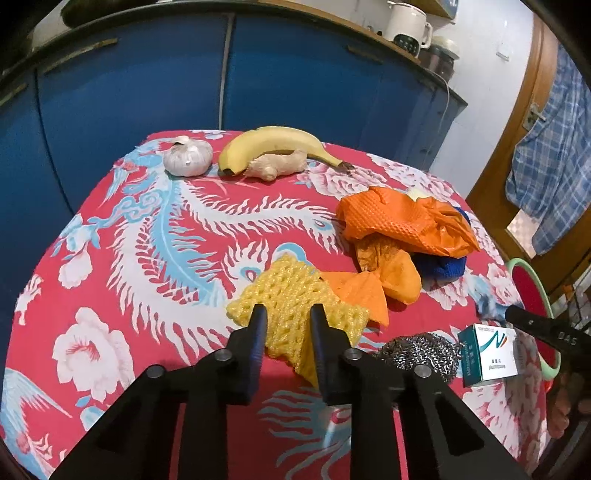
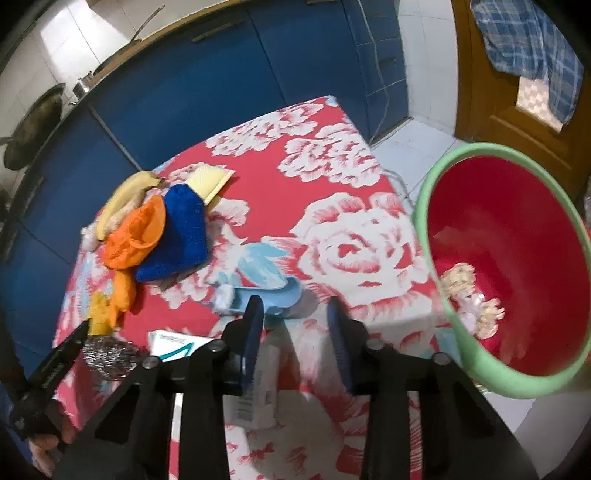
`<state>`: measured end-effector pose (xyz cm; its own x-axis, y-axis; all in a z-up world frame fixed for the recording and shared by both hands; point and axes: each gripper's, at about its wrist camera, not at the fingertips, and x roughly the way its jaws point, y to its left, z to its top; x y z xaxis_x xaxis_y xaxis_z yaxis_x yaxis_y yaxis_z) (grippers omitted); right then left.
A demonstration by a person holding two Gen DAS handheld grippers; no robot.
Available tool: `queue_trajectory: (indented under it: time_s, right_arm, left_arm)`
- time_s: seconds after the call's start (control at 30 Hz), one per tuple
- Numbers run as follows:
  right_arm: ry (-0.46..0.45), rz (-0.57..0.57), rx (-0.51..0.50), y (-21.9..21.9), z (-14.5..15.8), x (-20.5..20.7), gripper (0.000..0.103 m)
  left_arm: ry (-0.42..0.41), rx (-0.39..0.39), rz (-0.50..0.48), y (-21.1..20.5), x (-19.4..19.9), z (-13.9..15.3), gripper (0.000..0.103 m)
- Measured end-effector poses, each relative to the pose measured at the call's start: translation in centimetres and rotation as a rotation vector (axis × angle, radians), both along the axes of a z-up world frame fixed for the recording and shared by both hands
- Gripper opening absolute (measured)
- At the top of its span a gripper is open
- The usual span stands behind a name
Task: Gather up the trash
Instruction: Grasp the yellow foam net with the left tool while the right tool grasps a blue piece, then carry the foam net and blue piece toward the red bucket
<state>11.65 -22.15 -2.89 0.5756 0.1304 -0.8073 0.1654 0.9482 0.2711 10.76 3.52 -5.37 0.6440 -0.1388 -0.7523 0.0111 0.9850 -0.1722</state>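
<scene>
A red flowered tablecloth (image 1: 147,258) covers the table. The left gripper (image 1: 288,317) has its jaws clamped on a yellow foam net (image 1: 295,295). The right gripper (image 2: 295,314) pinches a small white carton (image 2: 258,384) between its jaws; the red bin (image 2: 517,258) stands just right of them.

Glossy blue cabinet doors (image 1: 147,74) run along the far side under a wooden countertop (image 1: 369,33). To the right, white floor tiles (image 2: 413,147) meet a brown wooden door (image 2: 480,92) draped with blue checked cloth (image 2: 528,40).
</scene>
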Motion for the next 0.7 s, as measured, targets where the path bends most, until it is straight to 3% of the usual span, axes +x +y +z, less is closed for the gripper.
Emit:
queue_trajectory:
  time_s: [0.13, 0.2, 0.37, 0.7]
  right_arm:
    - [-0.005, -0.008, -0.022, 0.0, 0.0, 0.0, 0.023]
    - [-0.008, -0.006, -0.023, 0.0, -0.1, 0.0, 0.022]
    - [-0.023, -0.013, 0.016, -0.6, 0.4, -0.4, 0.013]
    - [-0.092, -0.041, 0.042, -0.9, 2.3, -2.6, 0.013]
  left_arm:
    - [-0.001, -0.013, -0.006, 0.2, -0.1, 0.1, 0.017]
    - [-0.001, -0.032, -0.009, 0.5, -0.2, 0.3, 0.009]
    - [-0.005, -0.054, -0.006, 1.1, -0.6, 1.3, 0.008]
    - [-0.075, -0.057, 0.002, 1.9, -2.6, 4.5, 0.008]
